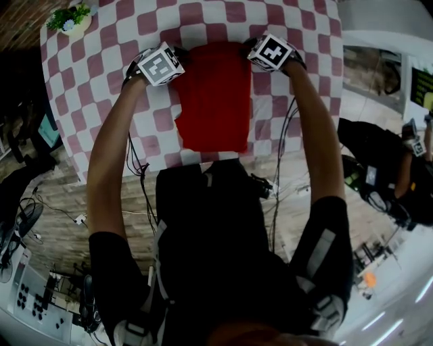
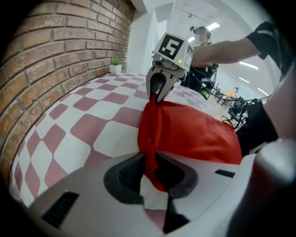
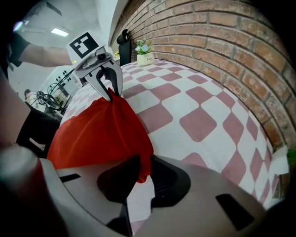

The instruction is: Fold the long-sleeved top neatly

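Your left tool (image 2: pixel 150 167) is clamped on one far corner of the red top (image 1: pixel 215 94), your right tool (image 3: pixel 141 172) on the other, above the checked worktop (image 1: pixel 101 81).

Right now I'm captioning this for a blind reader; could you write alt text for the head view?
From above, a person's outstretched arms pinch the two far corners of a red top with the left claw and right claw. The top lies part-folded on a pink-and-white checked table, a small potted plant at the far left corner.
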Demonstrator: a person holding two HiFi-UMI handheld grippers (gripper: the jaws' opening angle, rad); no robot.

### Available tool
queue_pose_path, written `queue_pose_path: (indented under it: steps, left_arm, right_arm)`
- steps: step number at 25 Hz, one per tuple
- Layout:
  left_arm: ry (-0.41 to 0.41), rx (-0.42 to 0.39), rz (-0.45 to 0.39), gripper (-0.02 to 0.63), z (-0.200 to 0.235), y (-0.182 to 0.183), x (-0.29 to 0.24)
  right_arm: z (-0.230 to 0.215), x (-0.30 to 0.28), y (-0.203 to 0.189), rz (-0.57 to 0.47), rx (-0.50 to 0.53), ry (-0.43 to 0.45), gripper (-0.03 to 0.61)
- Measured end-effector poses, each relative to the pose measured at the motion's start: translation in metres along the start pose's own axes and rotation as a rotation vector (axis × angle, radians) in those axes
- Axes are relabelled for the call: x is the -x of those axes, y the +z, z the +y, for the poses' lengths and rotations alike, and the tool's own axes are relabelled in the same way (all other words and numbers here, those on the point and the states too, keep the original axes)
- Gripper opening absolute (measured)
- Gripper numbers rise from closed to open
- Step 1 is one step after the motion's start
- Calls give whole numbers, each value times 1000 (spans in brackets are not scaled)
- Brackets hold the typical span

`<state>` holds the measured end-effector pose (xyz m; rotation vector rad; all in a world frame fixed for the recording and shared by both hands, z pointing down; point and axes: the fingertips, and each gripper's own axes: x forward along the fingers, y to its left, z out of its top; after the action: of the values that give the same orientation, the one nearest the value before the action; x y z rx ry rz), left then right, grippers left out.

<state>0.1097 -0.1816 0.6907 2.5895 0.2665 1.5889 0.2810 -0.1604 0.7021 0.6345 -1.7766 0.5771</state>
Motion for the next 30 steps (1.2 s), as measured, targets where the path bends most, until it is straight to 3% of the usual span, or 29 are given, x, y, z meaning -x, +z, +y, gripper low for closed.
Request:
queue_pose_path:
  steps: [4, 10, 17, 30]
  left_arm:
    - [105, -7, -30, 66, 18, 7, 5]
    - [287, -32, -124, 64, 50, 33, 34]
    - [439, -148, -189, 65, 45, 55, 76]
    - [530, -410, -281, 64, -17, 61, 124]
  right_arm:
    - [2, 14, 14, -51, -31, -33, 63]
    - [-36, 57, 40, -117, 23, -274, 61]
    - [-28, 110, 56, -203, 75, -445, 61]
    - [44, 164, 47, -261, 20, -695, 59]
